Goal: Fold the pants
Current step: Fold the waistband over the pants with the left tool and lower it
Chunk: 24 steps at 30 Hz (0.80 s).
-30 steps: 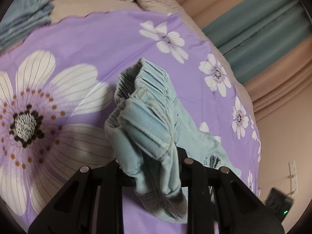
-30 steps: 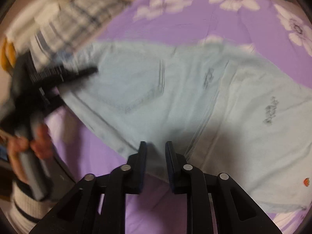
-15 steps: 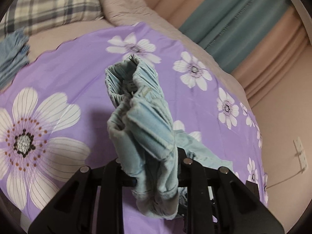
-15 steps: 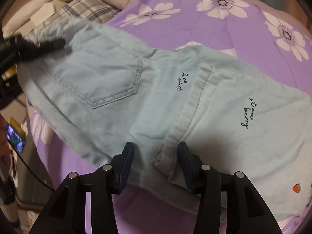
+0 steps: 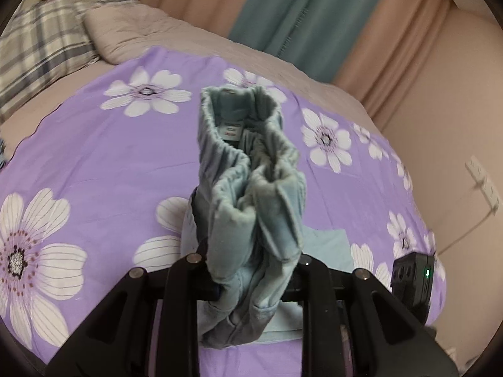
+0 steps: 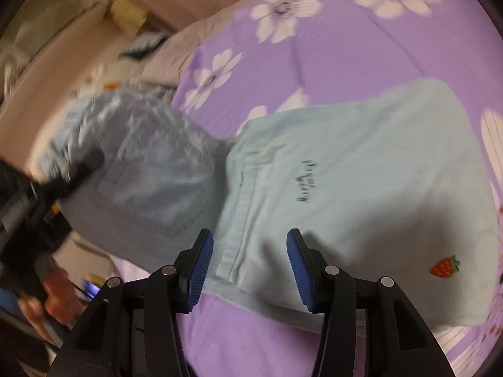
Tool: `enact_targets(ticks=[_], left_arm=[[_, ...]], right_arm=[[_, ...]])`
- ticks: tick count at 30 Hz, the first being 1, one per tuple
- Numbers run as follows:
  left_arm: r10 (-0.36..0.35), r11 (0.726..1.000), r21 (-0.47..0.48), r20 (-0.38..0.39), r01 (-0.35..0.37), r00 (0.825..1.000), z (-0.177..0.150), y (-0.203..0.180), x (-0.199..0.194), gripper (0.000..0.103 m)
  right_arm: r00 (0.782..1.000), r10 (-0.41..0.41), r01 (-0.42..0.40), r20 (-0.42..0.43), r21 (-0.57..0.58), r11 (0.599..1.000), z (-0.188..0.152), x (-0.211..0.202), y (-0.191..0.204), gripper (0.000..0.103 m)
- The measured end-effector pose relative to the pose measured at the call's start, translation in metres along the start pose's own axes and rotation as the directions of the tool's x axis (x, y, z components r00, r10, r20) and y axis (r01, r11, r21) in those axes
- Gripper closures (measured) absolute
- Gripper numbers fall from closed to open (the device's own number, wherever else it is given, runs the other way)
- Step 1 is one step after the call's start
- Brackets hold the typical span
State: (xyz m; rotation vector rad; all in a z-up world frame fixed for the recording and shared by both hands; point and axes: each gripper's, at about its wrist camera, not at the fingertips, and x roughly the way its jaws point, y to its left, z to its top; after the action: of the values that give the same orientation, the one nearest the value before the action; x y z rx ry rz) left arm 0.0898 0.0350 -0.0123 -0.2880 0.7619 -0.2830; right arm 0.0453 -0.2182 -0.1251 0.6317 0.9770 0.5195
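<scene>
Left wrist view shows the left gripper [image 5: 251, 282] clamped on the pants [image 5: 248, 194] waistband at 12 o'clock over the bed [image 5: 94, 157], while the right gripper [image 6: 248, 267] gapes, so the bunched fabric may slip.

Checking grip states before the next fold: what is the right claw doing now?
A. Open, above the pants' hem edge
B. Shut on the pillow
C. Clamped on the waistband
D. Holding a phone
A: the right claw stands open, its blue pads apart over the pale pants, gripping nothing.
</scene>
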Motion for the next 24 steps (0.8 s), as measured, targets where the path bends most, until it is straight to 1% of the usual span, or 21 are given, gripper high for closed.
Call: enact_targets(ticks=[1, 3, 4, 5, 8, 10, 12, 13, 14, 15, 16, 17, 18, 21, 23, 24], left_arm=[[0.001, 1.0, 0.019, -0.009, -0.001, 1.0, -0.002, -0.007, 0.004, 0.08], [0.004, 0.999, 0.052, -0.025, -0.002, 1.0, -0.006, -0.016, 0.013, 0.08], [0.006, 0.997, 0.073, -0.039, -0.003, 0.999, -0.009, -0.024, 0.018, 0.08], [0.008, 0.996, 0.089, -0.048, -0.004, 0.999, -0.012, -0.028, 0.022, 0.08], [0.015, 0.989, 0.145, -0.083, -0.003, 0.996, -0.025, -0.045, 0.037, 0.08], [0.016, 0.985, 0.174, -0.119, 0.005, 0.993, -0.036, -0.053, 0.049, 0.079], [0.011, 0.982, 0.189, -0.152, 0.018, 0.988, -0.047, -0.057, 0.059, 0.075], [0.008, 0.98, 0.195, -0.166, 0.025, 0.986, -0.051, -0.06, 0.064, 0.075], [0.007, 0.98, 0.199, -0.176, 0.028, 0.984, -0.054, -0.062, 0.068, 0.069], [0.011, 0.981, 0.194, -0.196, 0.028, 0.981, -0.059, -0.062, 0.074, 0.055], [-0.004, 0.983, 0.18, -0.208, 0.042, 0.978, -0.062, -0.061, 0.076, 0.052], [-0.025, 0.985, 0.163, -0.216, 0.061, 0.976, -0.063, -0.059, 0.078, 0.05], [-0.039, 0.985, 0.153, -0.22, 0.074, 0.975, -0.064, -0.058, 0.078, 0.045], [-0.111, 0.987, 0.087, -0.227, 0.133, 0.968, -0.061, -0.049, 0.07, 0.04], [-0.132, 0.987, 0.061, -0.216, 0.148, 0.967, -0.061, -0.042, 0.061, 0.038], [-0.138, 0.988, 0.044, -0.211, 0.15, 0.968, -0.061, -0.035, 0.055, 0.035]], right_arm=[[0.999, 0.038, -0.039, 0.009, 0.051, 0.998, -0.006, 0.0, -0.006, 0.053], [0.993, 0.114, -0.117, 0.03, 0.144, 0.983, -0.005, -0.001, -0.023, 0.052], [0.99, 0.135, -0.139, 0.038, 0.169, 0.976, -0.004, -0.003, -0.024, 0.052], [0.983, 0.173, -0.181, 0.055, 0.214, 0.96, -0.005, -0.003, -0.032, 0.052], [0.963, 0.247, -0.268, 0.107, 0.288, 0.919, -0.004, -0.002, -0.04, 0.052], [0.941, 0.303, -0.338, 0.151, 0.355, 0.872, -0.005, -0.001, -0.051, 0.05], [0.924, 0.338, -0.382, 0.177, 0.414, 0.826, -0.006, -0.003, -0.063, 0.05], [0.919, 0.349, -0.394, 0.184, 0.427, 0.814, 0.001, -0.001, -0.065, 0.05], [0.91, 0.365, -0.415, 0.198, 0.441, 0.796, 0.0, -0.001, -0.068, 0.05], [0.904, 0.375, -0.427, 0.205, 0.448, 0.786, -0.001, -0.003, -0.069, 0.049], [0.898, 0.386, -0.439, 0.211, 0.459, 0.772, -0.001, -0.001, -0.07, 0.048], [0.897, 0.389, -0.442, 0.211, 0.463, 0.768, -0.001, -0.001, -0.07, 0.048], [0.899, 0.385, -0.437, 0.208, 0.469, 0.768, -0.001, -0.002, -0.071, 0.048], [0.902, 0.382, -0.431, 0.202, 0.482, 0.763, -0.001, -0.003, -0.075, 0.048], [0.901, 0.383, -0.433, 0.204, 0.484, 0.761, -0.001, -0.005, -0.078, 0.048], [0.901, 0.383, -0.433, 0.204, 0.485, 0.76, -0.001, -0.005, -0.079, 0.048]])
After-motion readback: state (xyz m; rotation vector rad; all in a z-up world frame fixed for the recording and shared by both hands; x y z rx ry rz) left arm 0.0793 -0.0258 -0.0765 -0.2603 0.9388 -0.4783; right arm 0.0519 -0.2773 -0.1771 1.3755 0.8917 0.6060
